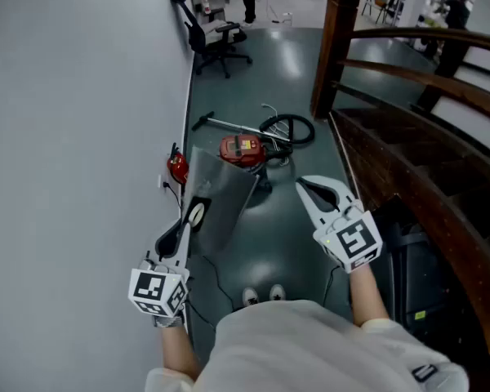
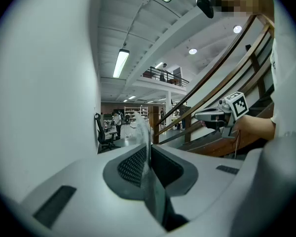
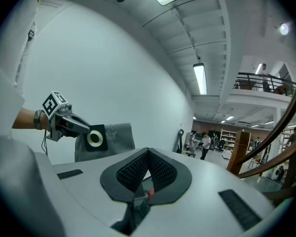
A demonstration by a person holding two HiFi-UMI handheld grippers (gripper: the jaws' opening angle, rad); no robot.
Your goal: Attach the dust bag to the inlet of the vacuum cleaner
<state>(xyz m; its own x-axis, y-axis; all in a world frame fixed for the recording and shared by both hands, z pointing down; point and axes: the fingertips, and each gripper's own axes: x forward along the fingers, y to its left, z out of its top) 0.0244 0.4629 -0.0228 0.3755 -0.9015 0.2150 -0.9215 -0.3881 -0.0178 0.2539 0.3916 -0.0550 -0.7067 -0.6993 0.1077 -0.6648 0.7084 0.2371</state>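
My left gripper [image 2: 147, 156] has its jaws pinched on the grey cloth dust bag [image 1: 226, 193], at the edge of its black card collar [image 3: 94, 138] with the white-ringed hole. The bag hangs ahead of me at eleven o'clock, edge-on to those jaws. My right gripper [image 3: 147, 157] is pressed together on nothing, up at one o'clock and well apart from the bag.

I judge the bag light and floppy, so the cloth will sag and swing. Only the collar is stiff, so that is the part to grip, by its rim, leaving the hole free. The card could crease if squeezed hard.

The red canister vacuum cleaner [image 1: 243, 149] lies on the dark green floor [image 1: 294, 72] at twelve o'clock, well apart from both grippers. Its black hose [image 1: 290, 127] is looped just beside it at one o'clock. The white wall [image 1: 73, 137] closes nine o'clock and the dark wooden stair rail [image 1: 408, 137] closes three o'clock, so the open lane runs straight ahead.
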